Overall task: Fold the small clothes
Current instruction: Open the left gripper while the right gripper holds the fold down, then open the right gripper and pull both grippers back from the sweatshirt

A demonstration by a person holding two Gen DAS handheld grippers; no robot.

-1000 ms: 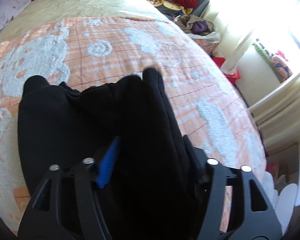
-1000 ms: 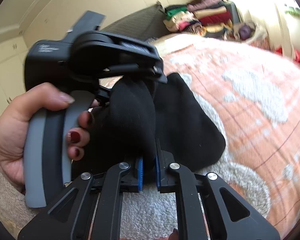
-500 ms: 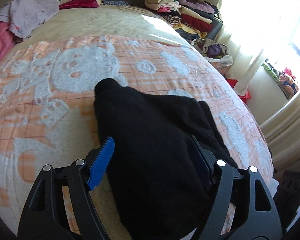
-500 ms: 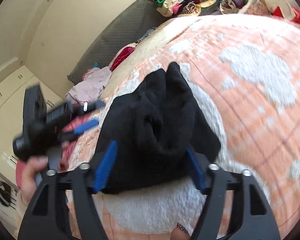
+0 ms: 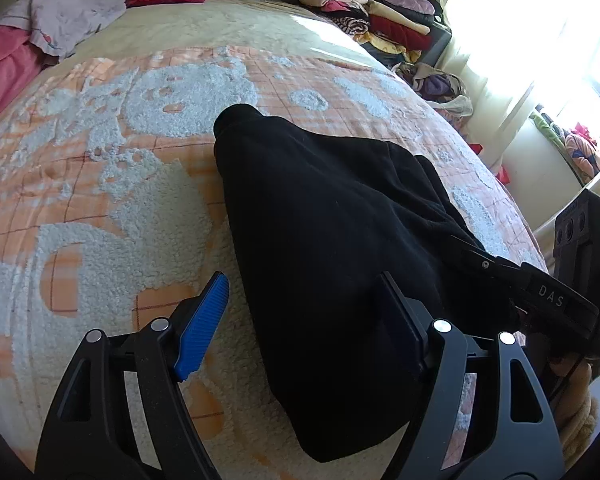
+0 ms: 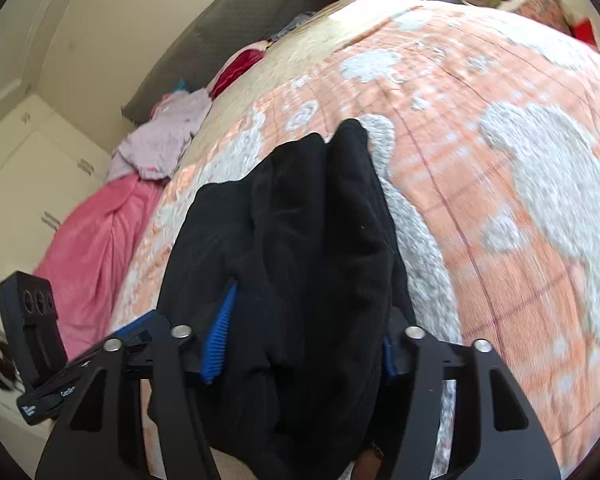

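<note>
Garment under inspection: a black garment [image 5: 332,232], bunched into a long tapering bundle, lying on the orange-and-white blanket [image 5: 100,184] of the bed. Its long axis runs from the near edge of the bed away toward the pillows, the narrow rounded end farthest from both hands.

Left hand-held gripper [image 5: 304,320]: jaws spread wide and released; the wide near end of the bundle sits between them, clear of the blue pad [image 5: 202,330] on the left, contact on the other side not discernible.

Right hand-held gripper [image 6: 300,340]: jaws closing, with the thick near end of the garment [image 6: 300,240] between them; a firm grasp cannot be confirmed.

Judgement: both hands stand at the same near end, looking down the axis; the right is the nearer to a hold.
</note>
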